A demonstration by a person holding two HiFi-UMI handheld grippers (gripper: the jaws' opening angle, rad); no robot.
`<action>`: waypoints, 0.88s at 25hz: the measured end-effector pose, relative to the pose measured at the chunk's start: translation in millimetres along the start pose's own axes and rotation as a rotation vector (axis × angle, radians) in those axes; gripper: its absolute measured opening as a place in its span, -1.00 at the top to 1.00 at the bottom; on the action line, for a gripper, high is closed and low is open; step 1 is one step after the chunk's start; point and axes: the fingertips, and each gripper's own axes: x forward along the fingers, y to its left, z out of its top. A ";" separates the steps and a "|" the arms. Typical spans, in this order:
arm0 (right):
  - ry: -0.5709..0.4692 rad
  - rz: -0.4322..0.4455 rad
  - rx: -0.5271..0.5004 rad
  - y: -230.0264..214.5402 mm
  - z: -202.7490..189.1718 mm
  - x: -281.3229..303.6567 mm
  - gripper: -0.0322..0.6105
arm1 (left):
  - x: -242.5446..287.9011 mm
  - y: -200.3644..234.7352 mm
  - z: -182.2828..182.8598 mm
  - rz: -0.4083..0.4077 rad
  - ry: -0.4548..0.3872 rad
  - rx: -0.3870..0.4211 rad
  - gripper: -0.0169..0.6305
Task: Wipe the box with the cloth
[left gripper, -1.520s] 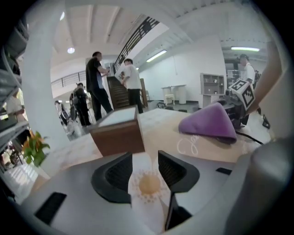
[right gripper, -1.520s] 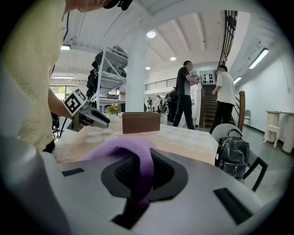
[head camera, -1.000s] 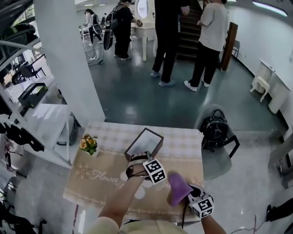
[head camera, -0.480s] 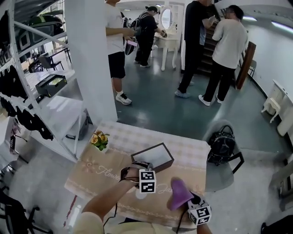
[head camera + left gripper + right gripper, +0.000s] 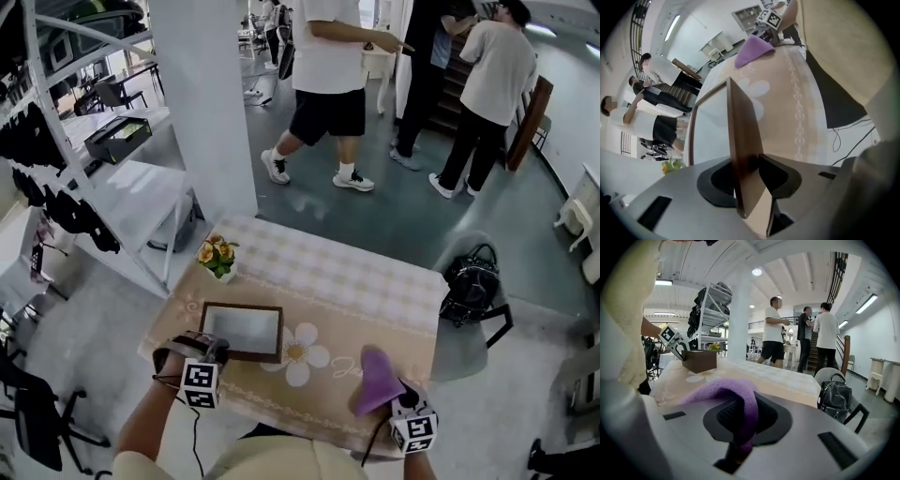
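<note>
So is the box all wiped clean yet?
Not yet. Done: the right hand-held gripper is shut on the purple cloth. In hand: the left hand-held gripper, whose jaws have just been closing, pinches a wall of the box on the table. Left: all the wiping; the cloth sits apart from the box.

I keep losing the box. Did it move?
Yes. The box went left and nearer the person; it now sits in front of the flower pot, not off to its right.
</note>
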 end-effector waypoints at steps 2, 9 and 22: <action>0.026 -0.004 -0.009 1.7 -2.4 0.6 0.76 | -10.8 5.7 -16.7 0.052 -0.009 -0.004 0.48; 0.045 0.000 -0.022 5.1 -5.3 2.3 0.76 | -104.6 83.6 60.0 0.105 -0.681 -0.581 0.13; 0.040 -0.003 -0.014 3.5 -6.2 -0.4 0.76 | 68.4 204.1 -114.8 -0.015 -0.233 -1.277 -0.52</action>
